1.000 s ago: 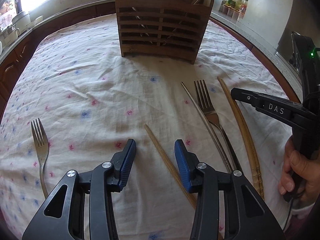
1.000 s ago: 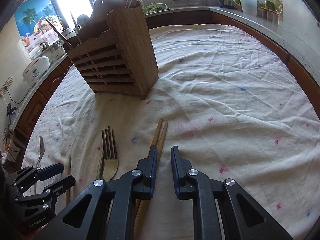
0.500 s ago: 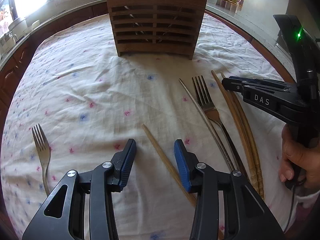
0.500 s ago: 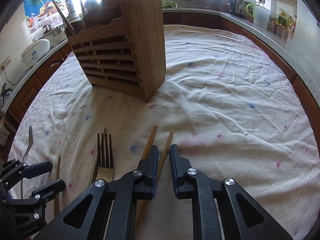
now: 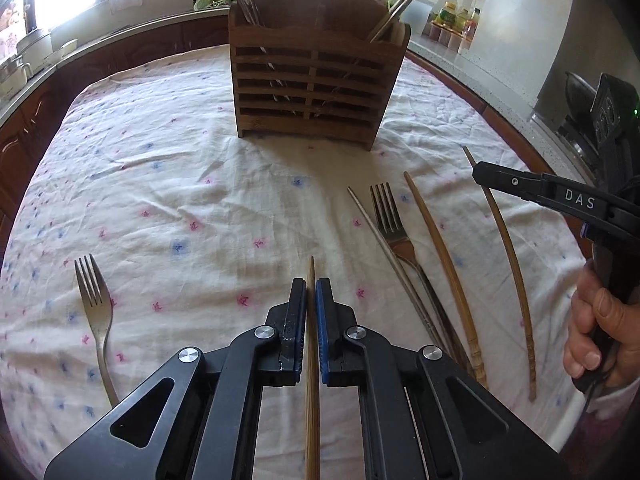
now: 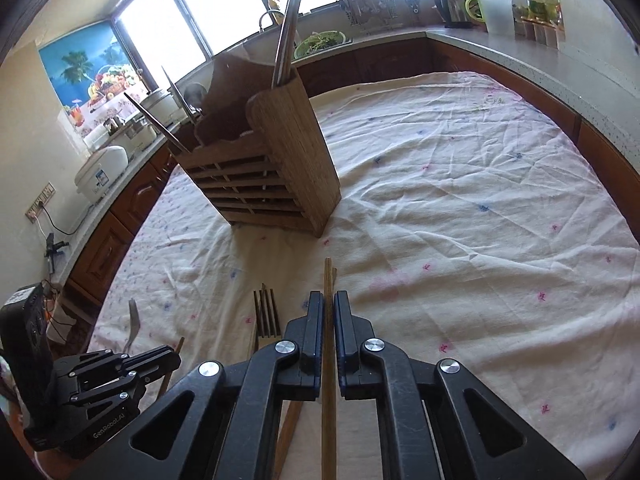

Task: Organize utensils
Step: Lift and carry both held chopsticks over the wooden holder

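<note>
A wooden slatted utensil holder point(image 5: 316, 84) stands at the far middle of the table, with metal and wooden sticks in it; it also shows in the right wrist view point(image 6: 272, 172). My left gripper point(image 5: 311, 292) is shut on a light wooden chopstick point(image 5: 311, 380). My right gripper point(image 6: 328, 304) is shut on a brown wooden chopstick point(image 6: 328, 360), lifted off the cloth. On the cloth lie a fork point(image 5: 390, 224), a metal chopstick point(image 5: 384, 252) and a second brown chopstick point(image 5: 444, 264). Another fork point(image 5: 94, 308) lies at the left.
The table carries a white flowered cloth point(image 5: 180, 184). Kitchen counters with jars point(image 5: 456, 20), a rice cooker point(image 6: 100, 176) and a kettle point(image 6: 452, 0) ring the table. The right gripper's body point(image 5: 560, 196) and the hand holding it are at the right of the left view.
Both grippers have closed: the left on the light chopstick, the right on one brown chopstick. The right gripper has lifted its chopstick away from the other brown one.
</note>
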Tool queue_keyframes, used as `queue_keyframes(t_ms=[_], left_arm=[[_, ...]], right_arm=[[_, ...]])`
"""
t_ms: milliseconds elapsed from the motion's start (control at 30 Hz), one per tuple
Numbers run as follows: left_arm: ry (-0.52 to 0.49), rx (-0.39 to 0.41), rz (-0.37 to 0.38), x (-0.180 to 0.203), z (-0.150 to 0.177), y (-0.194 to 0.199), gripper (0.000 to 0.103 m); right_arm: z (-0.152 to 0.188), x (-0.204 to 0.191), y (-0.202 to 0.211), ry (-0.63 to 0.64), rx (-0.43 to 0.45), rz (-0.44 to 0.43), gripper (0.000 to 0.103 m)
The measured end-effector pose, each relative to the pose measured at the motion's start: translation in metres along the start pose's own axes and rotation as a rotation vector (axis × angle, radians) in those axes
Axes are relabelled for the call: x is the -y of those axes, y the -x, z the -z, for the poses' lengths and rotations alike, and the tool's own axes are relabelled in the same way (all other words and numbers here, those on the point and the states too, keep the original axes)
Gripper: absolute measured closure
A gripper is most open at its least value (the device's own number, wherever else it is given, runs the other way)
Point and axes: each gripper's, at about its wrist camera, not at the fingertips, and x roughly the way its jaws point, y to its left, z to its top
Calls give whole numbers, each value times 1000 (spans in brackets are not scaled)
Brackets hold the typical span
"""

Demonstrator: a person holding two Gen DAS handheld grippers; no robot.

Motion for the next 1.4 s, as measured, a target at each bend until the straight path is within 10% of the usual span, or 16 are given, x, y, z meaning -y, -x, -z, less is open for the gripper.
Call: queue_keyframes(t_ms=[667,1400], left_arm=[[43,340,101,-16,-33,134,99],[82,498,102,-40,-79,158,99]], right_arm=[[-35,-47,110,72,278,-65,98],[-76,-56,121,80,390,-64,98]])
